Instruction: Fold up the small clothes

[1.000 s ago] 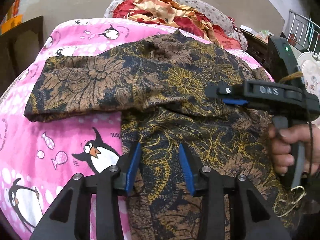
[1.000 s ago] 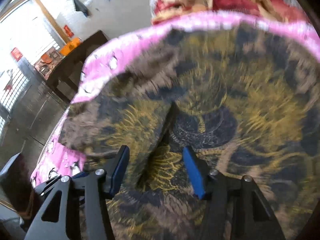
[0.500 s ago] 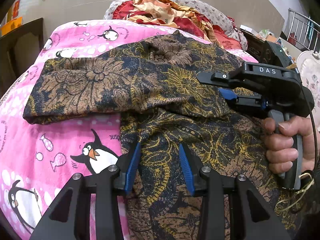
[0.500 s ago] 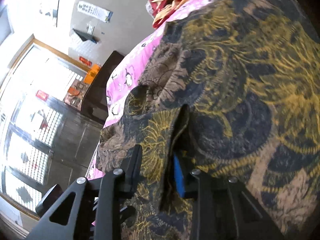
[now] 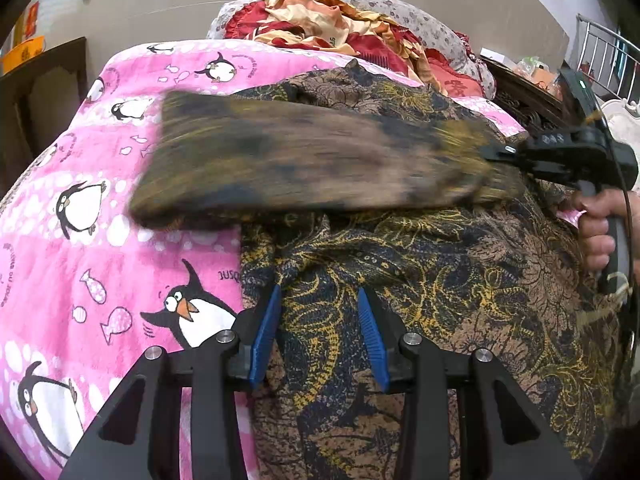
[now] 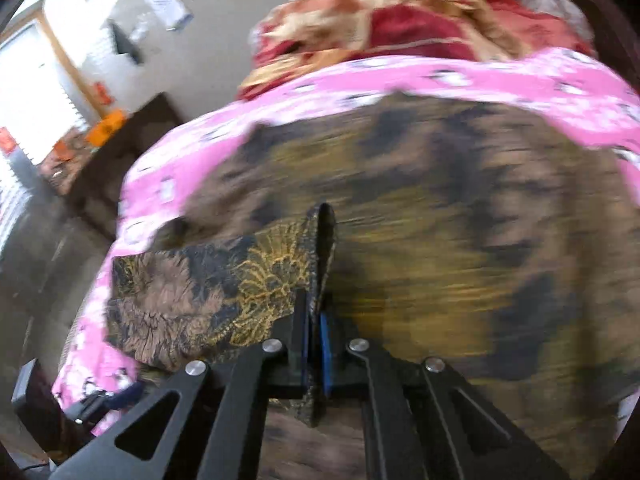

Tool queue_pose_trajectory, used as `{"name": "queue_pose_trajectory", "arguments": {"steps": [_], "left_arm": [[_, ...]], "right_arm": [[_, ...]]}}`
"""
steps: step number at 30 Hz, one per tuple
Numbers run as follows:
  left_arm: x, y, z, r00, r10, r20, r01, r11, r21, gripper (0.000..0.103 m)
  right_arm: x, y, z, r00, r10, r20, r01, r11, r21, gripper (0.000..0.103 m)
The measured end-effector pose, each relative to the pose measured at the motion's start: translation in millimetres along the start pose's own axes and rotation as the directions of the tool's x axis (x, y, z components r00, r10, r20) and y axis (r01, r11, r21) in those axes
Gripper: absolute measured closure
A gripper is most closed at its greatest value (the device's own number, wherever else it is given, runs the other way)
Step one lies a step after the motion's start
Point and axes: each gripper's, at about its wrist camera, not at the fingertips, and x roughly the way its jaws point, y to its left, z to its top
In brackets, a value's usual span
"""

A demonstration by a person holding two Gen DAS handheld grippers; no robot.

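Note:
A dark floral garment in navy, brown and gold (image 5: 440,280) lies spread on a pink penguin-print blanket (image 5: 80,240). My left gripper (image 5: 318,332) is open, its blue pads resting on either side of a bunched fold at the garment's left edge. My right gripper (image 6: 314,344) is shut on the garment's sleeve (image 6: 208,296) and holds it lifted. In the left wrist view the sleeve (image 5: 300,164) stretches blurred across the garment towards the right gripper (image 5: 492,152).
A heap of red and orange bedding (image 5: 340,28) lies at the head of the bed against the wall. A dark wooden piece of furniture (image 5: 44,92) stands at the left. A metal railing (image 5: 600,52) is at the far right.
My right gripper has closed on the sleeve and swung it up and to the right over the garment's body. My left gripper has stayed in place, open.

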Motion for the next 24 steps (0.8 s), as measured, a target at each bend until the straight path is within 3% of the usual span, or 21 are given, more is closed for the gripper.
{"name": "queue_pose_trajectory", "arguments": {"steps": [5, 8, 14, 22, 24], "left_arm": [[0, -1, 1, 1.0, 0.002, -0.001, -0.002, 1.0, 0.001, 0.083], [0, -1, 1, 1.0, 0.001, -0.001, -0.001, 1.0, 0.001, 0.083], [1, -1, 1, 1.0, 0.005, -0.002, -0.005, 1.0, 0.005, 0.083], [1, 1, 4, 1.0, -0.008, -0.016, 0.008, 1.0, -0.008, 0.082], [-11, 1, 11, 1.0, -0.001, -0.009, 0.001, 1.0, -0.025, 0.082]], "right_arm": [[-32, -84, -5, 0.991, -0.125, -0.039, 0.128, 0.987, 0.099, 0.099], [-39, -112, -5, 0.984, -0.169, -0.06, 0.175, 0.977, 0.125, 0.099], [-59, -134, 2, 0.968, -0.249, -0.032, 0.251, 0.957, 0.149, 0.099], [-51, -137, -9, 0.958, -0.279, -0.072, 0.285, 0.953, 0.106, 0.1], [-54, -133, -9, 0.955, -0.286, -0.077, 0.293, 0.952, 0.085, 0.096]]}}
